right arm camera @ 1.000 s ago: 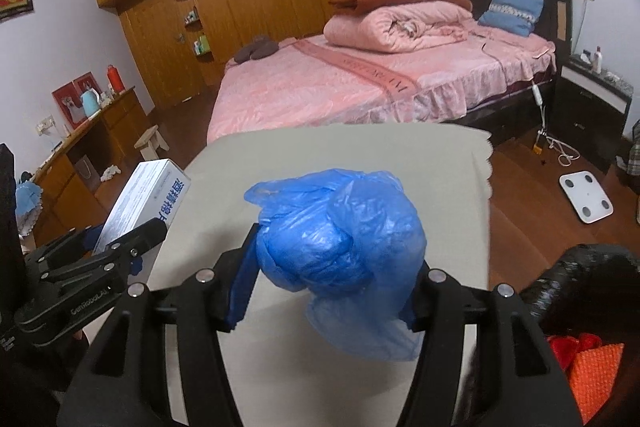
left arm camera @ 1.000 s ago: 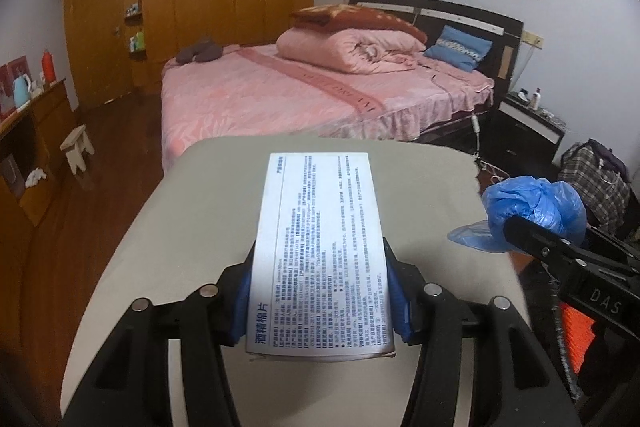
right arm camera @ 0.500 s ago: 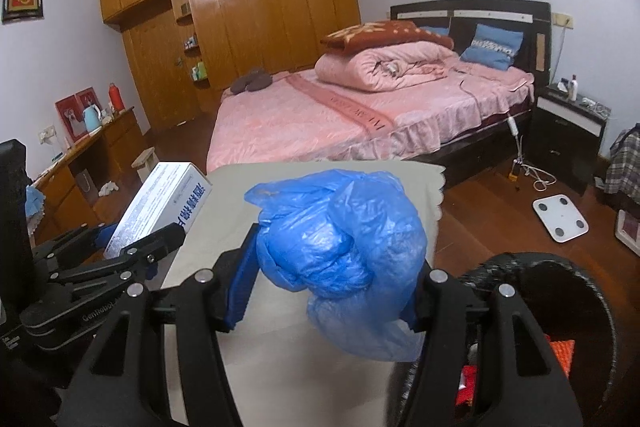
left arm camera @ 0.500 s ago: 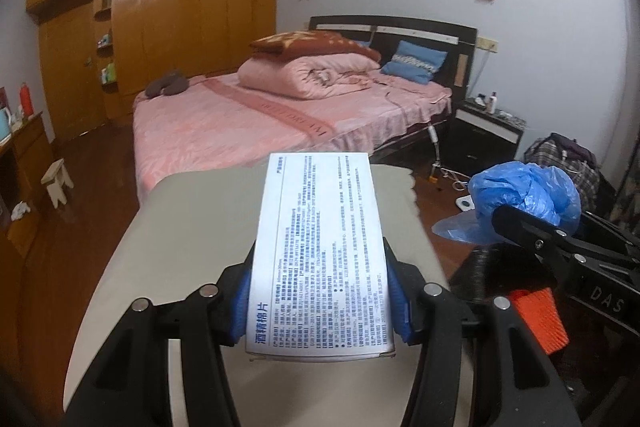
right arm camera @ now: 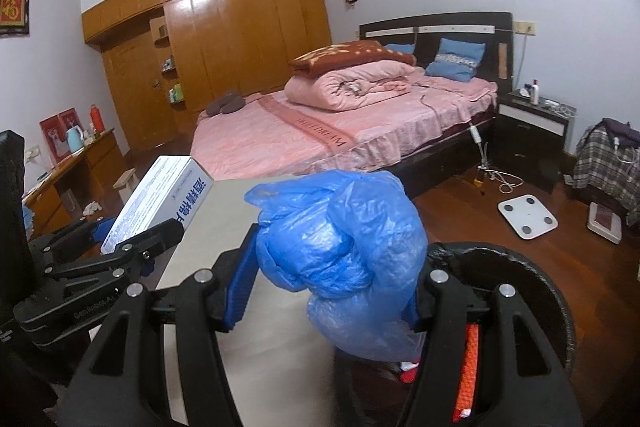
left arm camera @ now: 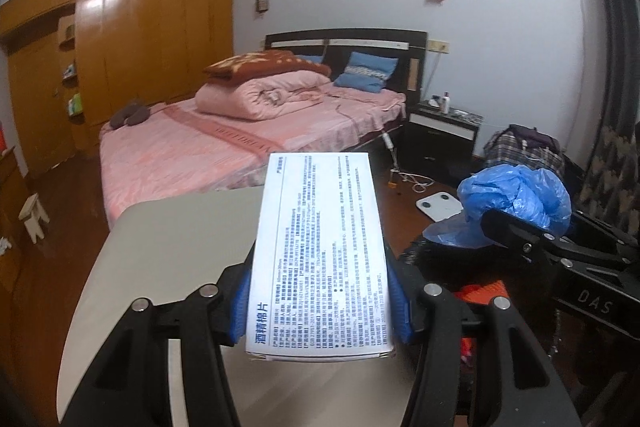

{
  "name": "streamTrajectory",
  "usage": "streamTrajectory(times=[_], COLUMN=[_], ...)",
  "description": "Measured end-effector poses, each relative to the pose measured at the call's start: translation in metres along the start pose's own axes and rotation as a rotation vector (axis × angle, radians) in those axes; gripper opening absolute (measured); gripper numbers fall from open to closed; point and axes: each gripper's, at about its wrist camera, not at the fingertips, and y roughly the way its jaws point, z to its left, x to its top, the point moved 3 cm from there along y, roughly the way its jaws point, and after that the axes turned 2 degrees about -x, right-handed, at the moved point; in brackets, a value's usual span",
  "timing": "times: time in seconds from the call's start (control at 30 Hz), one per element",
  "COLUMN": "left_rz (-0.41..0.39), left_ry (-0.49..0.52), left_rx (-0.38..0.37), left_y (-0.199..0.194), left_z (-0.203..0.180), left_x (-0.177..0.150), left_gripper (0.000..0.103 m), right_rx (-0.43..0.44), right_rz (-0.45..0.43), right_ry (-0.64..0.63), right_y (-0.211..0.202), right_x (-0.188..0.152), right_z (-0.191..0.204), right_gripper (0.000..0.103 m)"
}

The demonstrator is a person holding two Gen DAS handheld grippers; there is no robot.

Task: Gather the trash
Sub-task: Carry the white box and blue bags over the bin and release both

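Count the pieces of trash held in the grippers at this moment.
2: a white box clamped in the left gripper, a crumpled blue plastic bag in the right gripper.

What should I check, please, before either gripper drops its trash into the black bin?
1. Left gripper clamps the white box: ok.
2. Right gripper clamps the blue plastic bag: ok.
3. Bag above the black bin mouth: not ok, it hangs at the rim's near edge.
4. Box above the bin: not ok, it is over the grey table.
5. Room left in the bin: cannot tell.
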Motion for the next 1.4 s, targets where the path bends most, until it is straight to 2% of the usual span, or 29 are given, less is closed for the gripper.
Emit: streamTrajectory(times=[0.6, 1.07, 1.4], left_rz=[-0.006, 0.051, 0.093], left_ry=[0.123, 0.167, 0.190], left_rx=[-0.159, -0.269, -0.316], left_y=[0.008, 0.059, 0.103], left_z=[-0.095, -0.141, -0.170], left_x=[0.002, -0.003, -0.008], left_gripper=[0.054, 0.054, 0.054], right_rx=[-0.161, -0.281, -0.306], right_rz=[-0.016, 0.041, 0.083], right_ry=[0.067, 0.125, 0.160], right_y=[-0.038, -0.034, -0.012], right_x=[-0.027, -0.061, -0.074], right_z=[-0.082, -0.139, -0.174], right_gripper=[0.058, 0.058, 0.058])
